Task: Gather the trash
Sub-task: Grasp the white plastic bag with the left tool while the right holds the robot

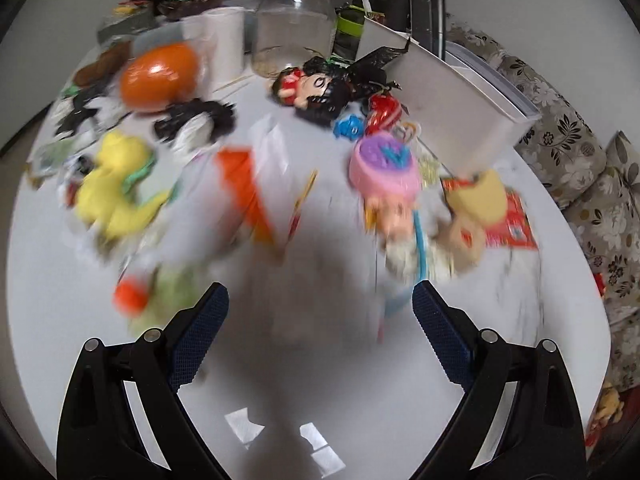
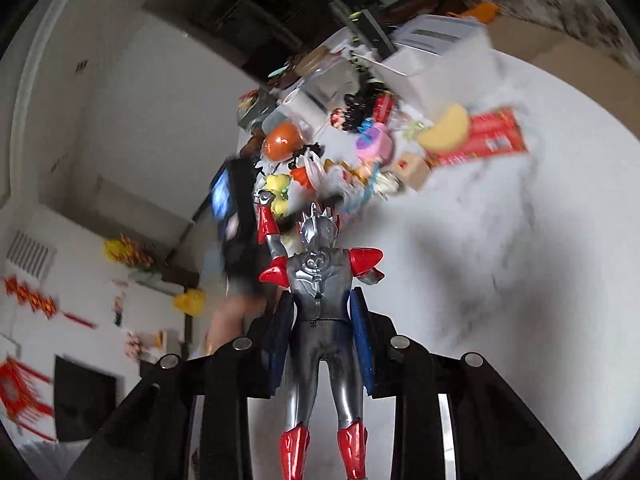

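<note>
My left gripper [image 1: 320, 304] is open and empty, low over the white table [image 1: 320, 360]. Ahead of it lie an orange and white wrapper [image 1: 248, 184], a thin stick [image 1: 302, 204], a pink-hatted figure [image 1: 390, 184], a yellow plush [image 1: 116, 188] and a red packet [image 1: 514, 220]. The left wrist view is blurred by motion. My right gripper [image 2: 320, 312] is shut on a silver and red hero figure [image 2: 320, 292], held upright above the table [image 2: 500, 260]. The white bin [image 1: 460, 92] with a black liner stands tilted at the back right.
A clear jar [image 1: 296, 28], a white cup [image 1: 226, 36] and an orange ball [image 1: 160, 72] stand at the back. A dark-haired doll [image 1: 316, 88] lies near the bin. Floral cushions [image 1: 568, 140] are off the table's right edge. A person's arm [image 2: 240, 240] shows in the right wrist view.
</note>
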The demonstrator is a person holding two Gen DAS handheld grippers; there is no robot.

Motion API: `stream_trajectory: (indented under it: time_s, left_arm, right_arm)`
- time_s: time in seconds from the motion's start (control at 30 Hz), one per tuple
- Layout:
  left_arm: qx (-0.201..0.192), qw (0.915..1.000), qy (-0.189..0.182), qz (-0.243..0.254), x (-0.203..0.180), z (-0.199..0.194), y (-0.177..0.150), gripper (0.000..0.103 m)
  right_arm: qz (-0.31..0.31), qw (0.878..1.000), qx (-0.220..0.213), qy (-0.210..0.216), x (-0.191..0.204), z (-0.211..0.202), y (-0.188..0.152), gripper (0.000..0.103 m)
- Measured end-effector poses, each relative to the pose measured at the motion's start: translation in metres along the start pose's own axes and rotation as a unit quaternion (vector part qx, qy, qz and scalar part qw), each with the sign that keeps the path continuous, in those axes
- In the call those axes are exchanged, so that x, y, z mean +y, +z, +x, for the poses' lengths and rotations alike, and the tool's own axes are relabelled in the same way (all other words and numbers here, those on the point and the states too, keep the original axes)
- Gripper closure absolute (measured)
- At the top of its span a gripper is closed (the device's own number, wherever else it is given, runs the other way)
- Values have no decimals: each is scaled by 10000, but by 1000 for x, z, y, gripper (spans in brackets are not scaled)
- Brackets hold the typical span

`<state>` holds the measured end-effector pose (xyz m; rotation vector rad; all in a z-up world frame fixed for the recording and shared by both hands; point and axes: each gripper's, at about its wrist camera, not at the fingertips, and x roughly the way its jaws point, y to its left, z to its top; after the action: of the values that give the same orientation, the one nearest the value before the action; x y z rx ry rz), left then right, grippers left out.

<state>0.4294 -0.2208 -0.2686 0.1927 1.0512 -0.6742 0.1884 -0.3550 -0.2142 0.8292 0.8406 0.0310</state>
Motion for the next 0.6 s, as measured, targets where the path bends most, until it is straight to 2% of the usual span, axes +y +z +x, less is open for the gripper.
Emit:
stream_trajectory:
  time_s: [0.03,0.07,0.1,0.13,0.2,0.33,0.47,0.6]
  left_arm:
    - [126,9999,-106,-51,4,9,8,12]
    - [266,9994,-169,-173,7,18,13,24]
    - [391,9982,-324,-308,12,24,13,60]
    - [532,9965,-450,-468,16,28,15,58]
    - [406,9904,-1036,-823,29,17,5,59]
    - [166,9898,-1166,-801,34,-21,-19,60]
    - [-215,9855,-1466,-828,37,-90,-66,60]
    - [-325,9843,-1667,-486,14,-156,-141,60]
  right_arm:
    - [65,10000,-31,-11,-3,-6,-7,74]
    - [100,9999,-38,-13,-5,-10,-12,74]
    - [156,9998,-65,-50,-9,-16,-18,74]
    - [190,9998,-78,-61,-10,-18,-22,74]
    - [248,9996,-112,-42,-13,-24,-29,74]
    - [210,9995,-219,36,-11,-36,-35,74]
    - [90,9995,-254,162,-6,-49,-42,74]
    - [-168,9995,-103,257,-5,-62,-55,74]
